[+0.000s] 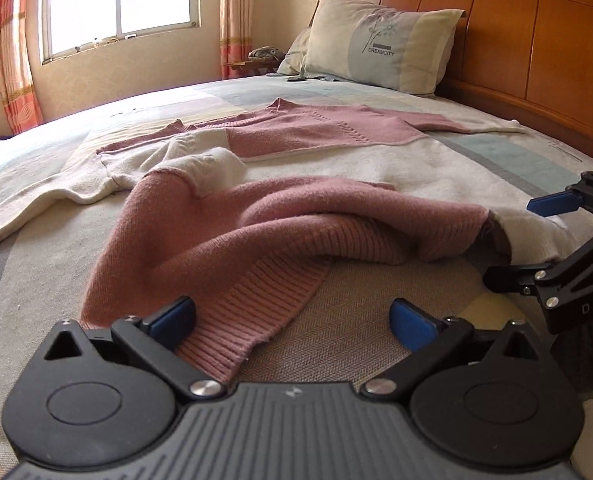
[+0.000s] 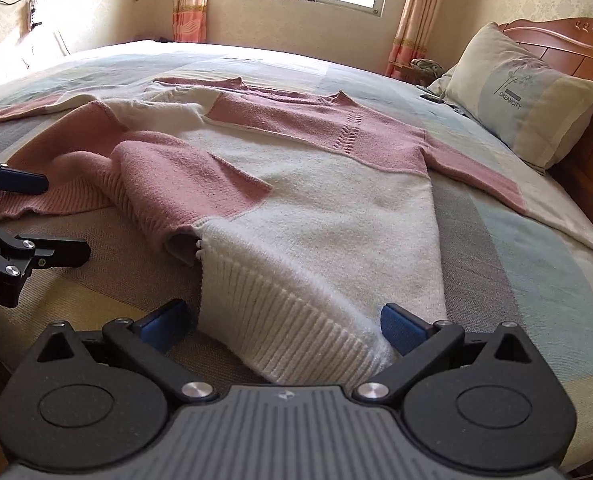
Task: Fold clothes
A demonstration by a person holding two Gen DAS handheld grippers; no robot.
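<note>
Pink-and-cream knit sweater (image 2: 296, 160) lies spread on the bed (image 2: 516, 260), hem end nearest me, bunched. My left gripper (image 1: 292, 320) has jaws apart over the pink ribbed hem (image 1: 232, 320); my right gripper (image 2: 284, 322) has jaws apart straddling the cream ribbed hem (image 2: 296, 320). Step looks like grabbing hem corners for a first fold; next I'd close both. Hem edges run under the gripper bodies, so depth of bite is unclear. Far sleeve cuff cut off.
</note>
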